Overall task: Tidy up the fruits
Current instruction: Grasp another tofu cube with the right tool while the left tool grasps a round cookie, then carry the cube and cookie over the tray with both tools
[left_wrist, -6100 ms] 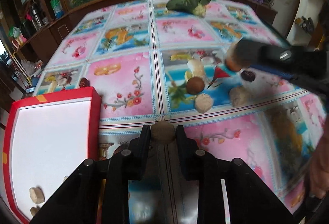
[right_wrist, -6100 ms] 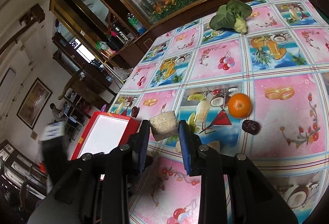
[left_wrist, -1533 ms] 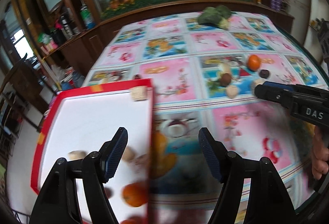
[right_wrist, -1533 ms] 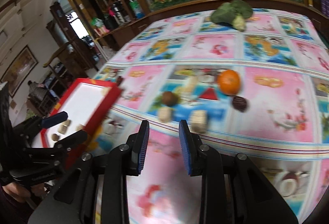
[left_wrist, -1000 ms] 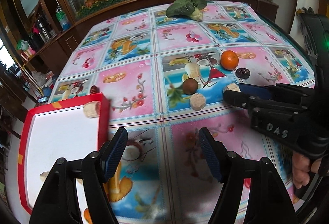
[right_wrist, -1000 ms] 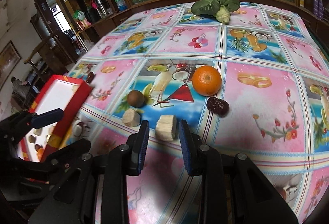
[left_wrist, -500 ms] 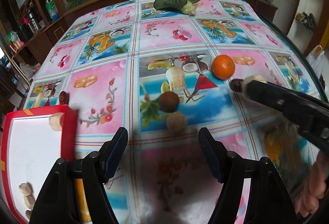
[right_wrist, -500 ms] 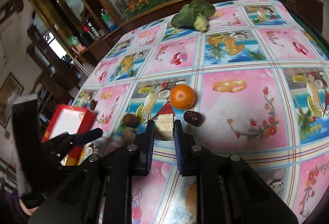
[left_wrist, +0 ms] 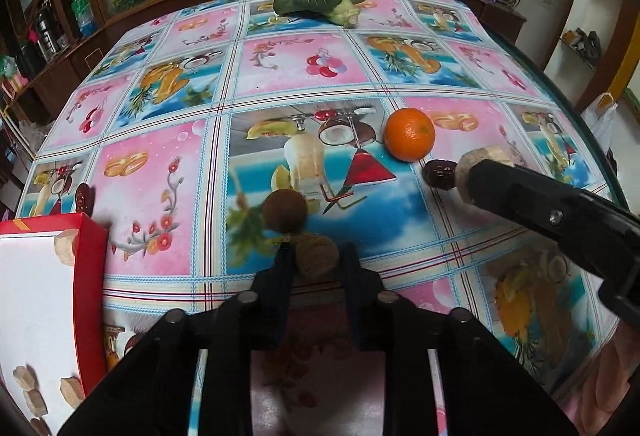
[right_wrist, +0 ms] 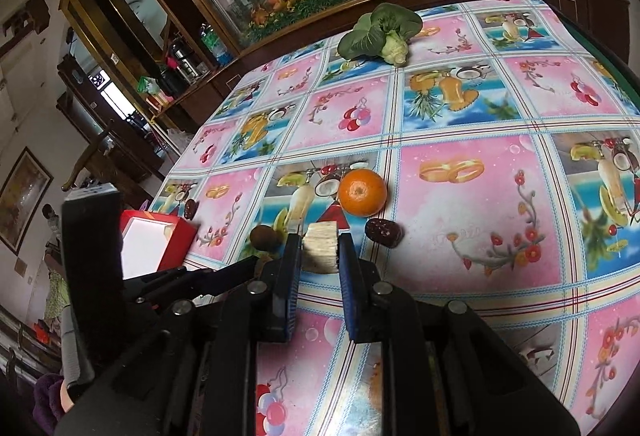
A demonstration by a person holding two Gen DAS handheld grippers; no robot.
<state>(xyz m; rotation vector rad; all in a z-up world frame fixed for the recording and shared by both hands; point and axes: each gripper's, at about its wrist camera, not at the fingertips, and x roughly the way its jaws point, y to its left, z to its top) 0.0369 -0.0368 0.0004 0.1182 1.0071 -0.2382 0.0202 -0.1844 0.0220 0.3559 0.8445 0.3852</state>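
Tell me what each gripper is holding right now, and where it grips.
Left gripper pinches a round tan piece across its sides. Right gripper clamps a pale cut chunk by its two flat side faces.

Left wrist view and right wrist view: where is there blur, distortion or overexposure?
Left wrist view: fisheye bends the tablecloth grid; the red box interior is blown out white; the bottom near the left tool is soft. Right wrist view: similar curvature, window glare, sharp orange.
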